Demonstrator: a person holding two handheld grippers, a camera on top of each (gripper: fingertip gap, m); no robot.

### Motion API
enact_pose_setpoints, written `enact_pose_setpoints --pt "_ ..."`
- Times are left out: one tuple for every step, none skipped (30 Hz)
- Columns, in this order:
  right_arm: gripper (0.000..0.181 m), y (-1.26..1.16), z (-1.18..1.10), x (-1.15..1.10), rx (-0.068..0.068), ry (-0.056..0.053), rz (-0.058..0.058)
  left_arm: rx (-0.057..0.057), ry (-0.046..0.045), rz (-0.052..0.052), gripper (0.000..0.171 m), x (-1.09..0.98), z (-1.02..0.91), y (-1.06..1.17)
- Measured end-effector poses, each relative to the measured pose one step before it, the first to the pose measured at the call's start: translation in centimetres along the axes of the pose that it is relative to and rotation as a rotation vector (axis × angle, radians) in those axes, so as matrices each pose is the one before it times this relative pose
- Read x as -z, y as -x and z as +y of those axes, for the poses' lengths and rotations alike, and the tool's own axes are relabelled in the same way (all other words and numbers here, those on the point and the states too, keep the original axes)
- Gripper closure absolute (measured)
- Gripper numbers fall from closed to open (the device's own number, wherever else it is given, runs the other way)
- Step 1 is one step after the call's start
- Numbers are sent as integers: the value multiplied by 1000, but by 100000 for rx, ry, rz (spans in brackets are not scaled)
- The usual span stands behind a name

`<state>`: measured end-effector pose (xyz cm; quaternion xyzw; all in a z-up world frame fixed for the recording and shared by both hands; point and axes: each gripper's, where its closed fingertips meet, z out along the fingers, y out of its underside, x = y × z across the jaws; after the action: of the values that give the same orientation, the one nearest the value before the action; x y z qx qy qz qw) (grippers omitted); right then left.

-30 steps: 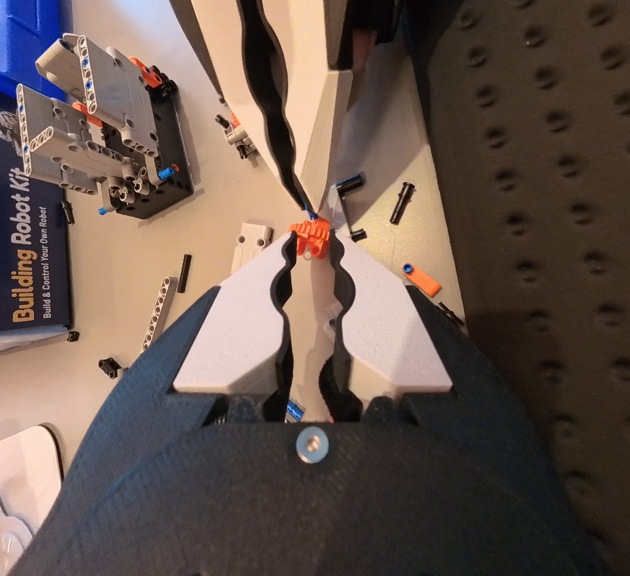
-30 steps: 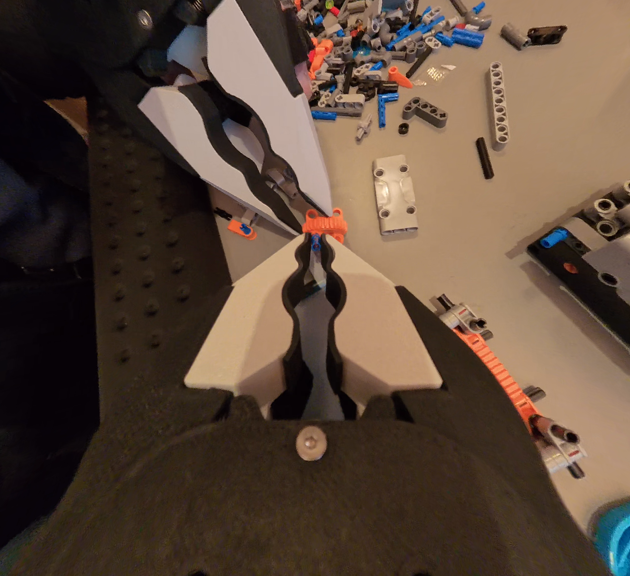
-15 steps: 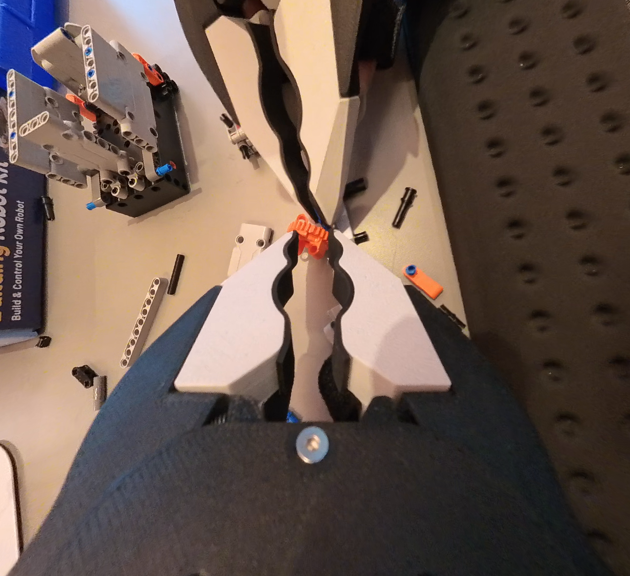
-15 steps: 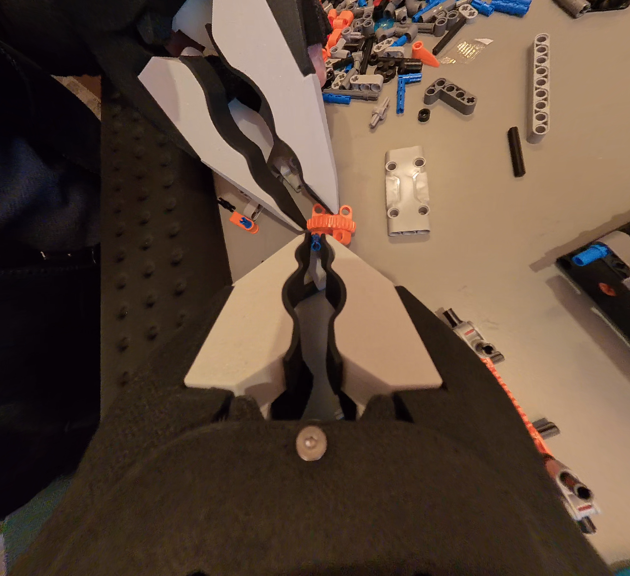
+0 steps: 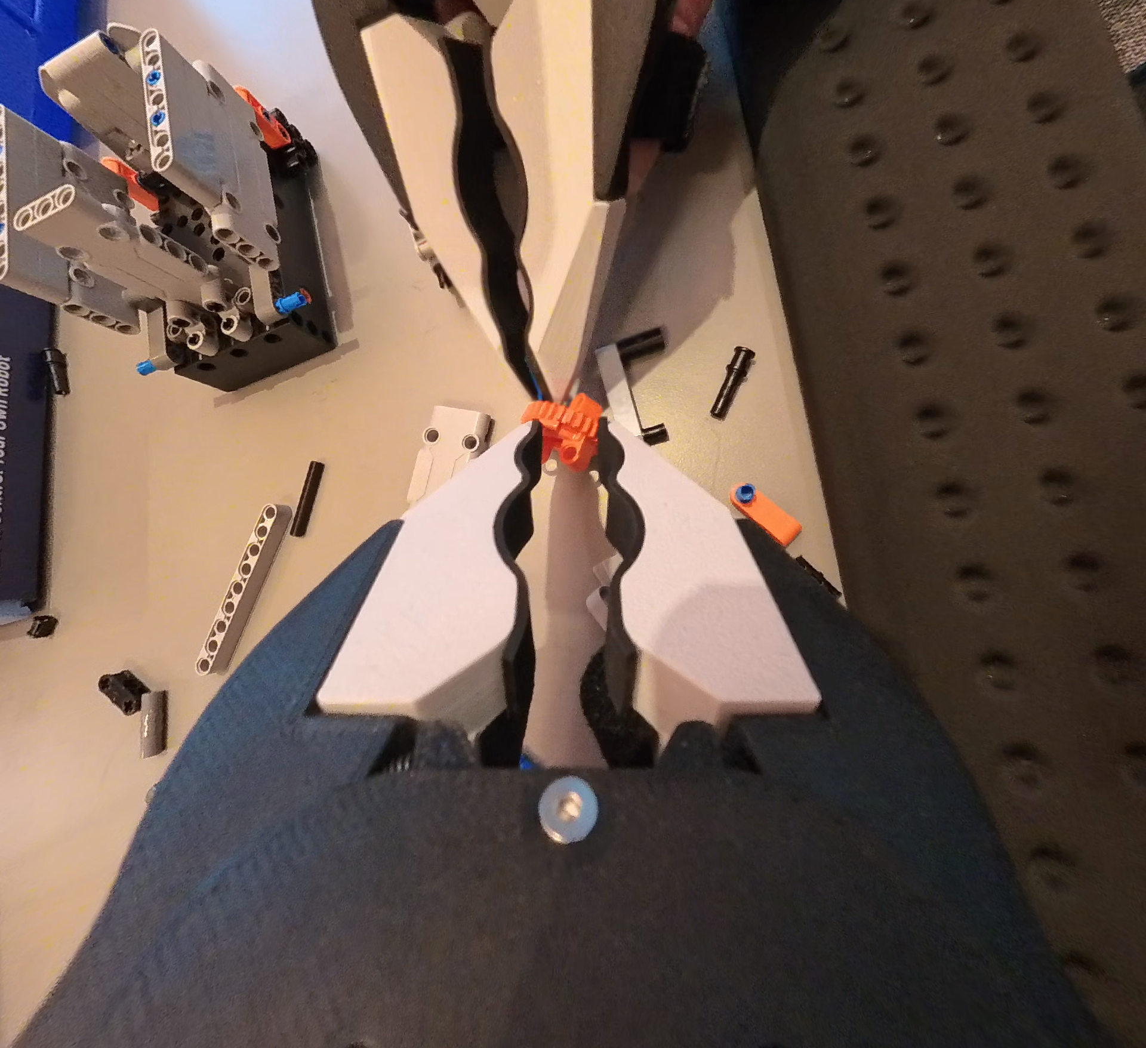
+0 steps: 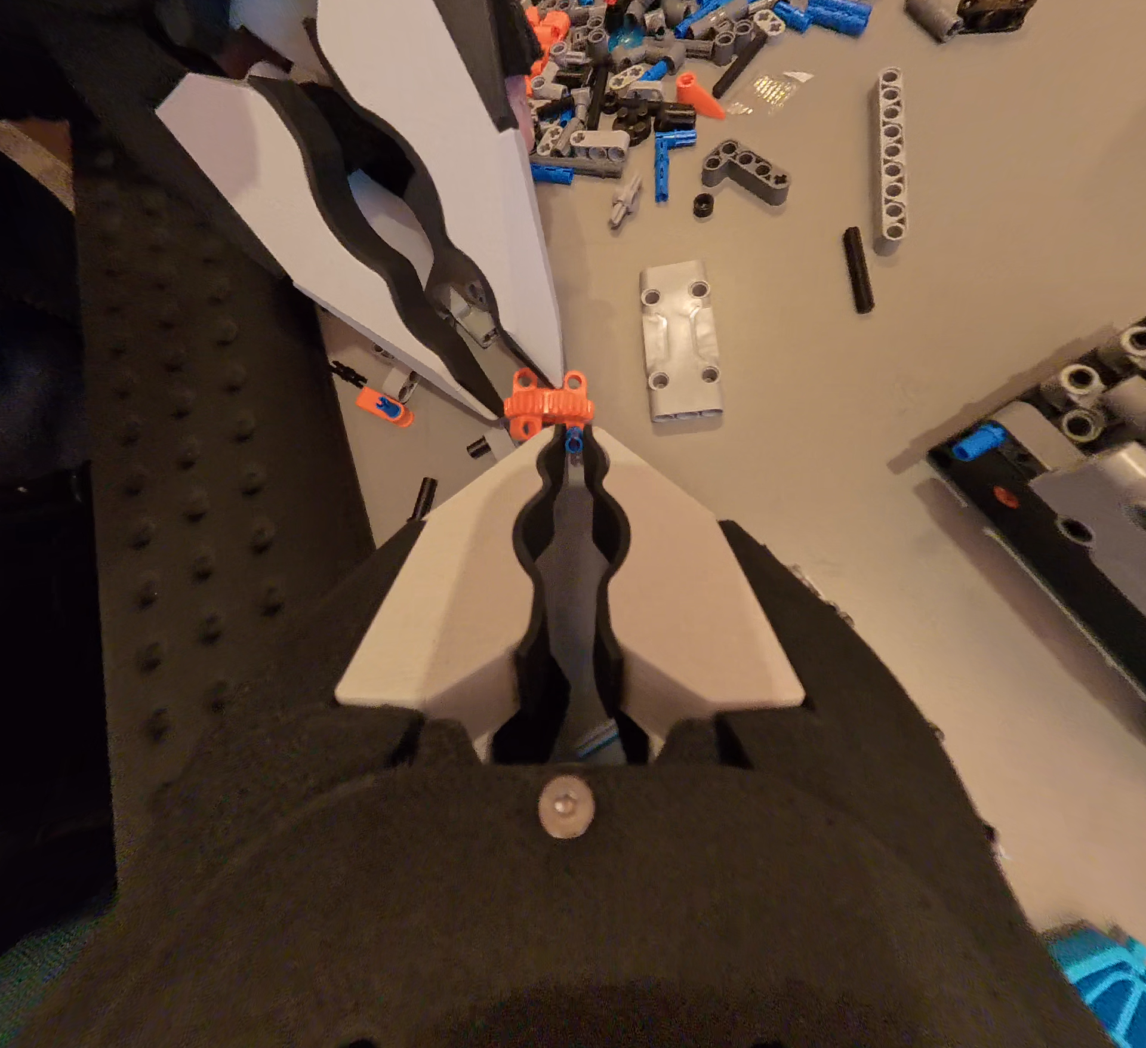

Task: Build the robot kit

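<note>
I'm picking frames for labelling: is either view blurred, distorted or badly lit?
Left wrist view: warm light, sharp on the small toothed orange plastic piece; wide-angle bending at the edges. Right wrist view: heap of small plastic building parts slightly soft, lower right corner smeared, left side dark.

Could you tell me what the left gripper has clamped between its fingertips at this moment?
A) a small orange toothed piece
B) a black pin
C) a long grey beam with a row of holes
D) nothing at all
A: in the left wrist view the left gripper has its fingertips closed on the small orange toothed piece, while the right gripper meets it tip to tip from above with a small blue pin.
</note>
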<state>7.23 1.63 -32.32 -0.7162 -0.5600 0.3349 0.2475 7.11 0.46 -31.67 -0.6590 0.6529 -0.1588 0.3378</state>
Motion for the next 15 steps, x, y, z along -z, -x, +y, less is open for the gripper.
enact_pose_setpoints --pt "178 -3 80 -117 817 1074 522 409 -103 435 156 -26 -4 -43" --pt "178 6 98 -112 417 860 54 0 97 202 156 -24 40 -28" --pt "178 8 29 -83 -326 101 -230 -163 1412 194 155 -111 239 -59" --pt "178 19 -15 -27 -433 -219 -316 -35 -332 28 154 -89 -36 -69" --pt "178 9 9 12 67 77 55 261 -31 74 154 -18 -42 -40" --pt "178 -16 12 24 269 56 343 -41 189 -135 154 1 -3 21" --pt "178 -17 2 14 -124 2 258 348 -12 -68 154 14 18 39" --pt "178 -7 19 0 -403 -28 65 1133 -214 400 154 0 4 10" --pt "178 -6 -5 16 -308 -79 191 1165 -206 428 154 20 -1 19" --pt "178 -16 6 43 -247 -105 281 938 -57 138 154 23 25 74" --pt "178 23 3 55 -272 -137 87 1031 301 -356 152 46 74 146" --pt "178 17 -17 35 -518 -339 -134 626 -41 160 152 32 29 23" --pt "178 29 14 -11 -534 -91 -210 573 -130 169 152 3 13 0" --pt "178 113 9 -30 -270 -41 -709 157 158 -410 151 -16 20 40" --pt "178 259 -55 -73 -125 -304 -1252 -686 2236 -1517 147 -157 337 155"
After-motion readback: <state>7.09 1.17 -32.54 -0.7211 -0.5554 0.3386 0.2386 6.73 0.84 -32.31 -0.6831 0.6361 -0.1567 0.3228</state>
